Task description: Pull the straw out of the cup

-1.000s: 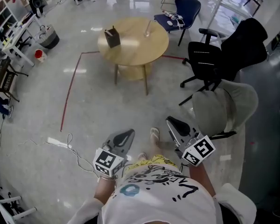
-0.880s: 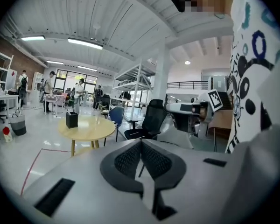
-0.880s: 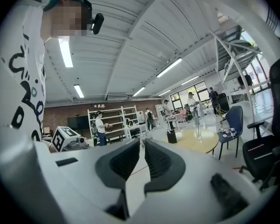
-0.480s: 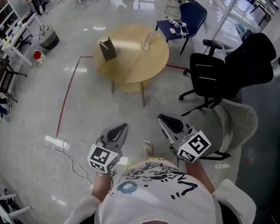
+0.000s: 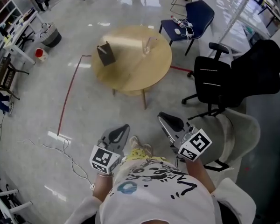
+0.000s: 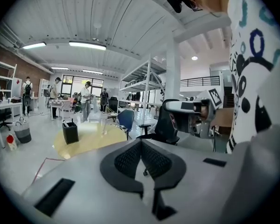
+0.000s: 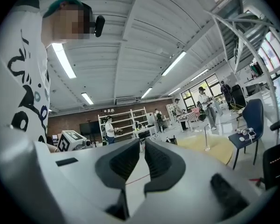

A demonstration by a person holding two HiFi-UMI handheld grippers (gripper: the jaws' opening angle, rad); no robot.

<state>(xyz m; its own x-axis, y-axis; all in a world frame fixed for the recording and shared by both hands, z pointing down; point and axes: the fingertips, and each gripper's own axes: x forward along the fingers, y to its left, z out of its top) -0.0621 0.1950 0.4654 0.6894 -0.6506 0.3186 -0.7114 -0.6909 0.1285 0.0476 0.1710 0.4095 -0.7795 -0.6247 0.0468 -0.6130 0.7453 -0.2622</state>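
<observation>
Open workshop floor, round wooden surface [image 5: 130, 73] well ahead of you: the cup [image 5: 146, 47] near its far right edge holds the straw [image 5: 149, 39], untouched, and your left claw [image 5: 122, 129] and right claw [image 5: 165, 118] are both closed, empty.

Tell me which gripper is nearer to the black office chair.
Right. In the head view the right gripper is below and to the left of the black office chair. The left gripper is farther off to the left, beyond the right one.
</observation>
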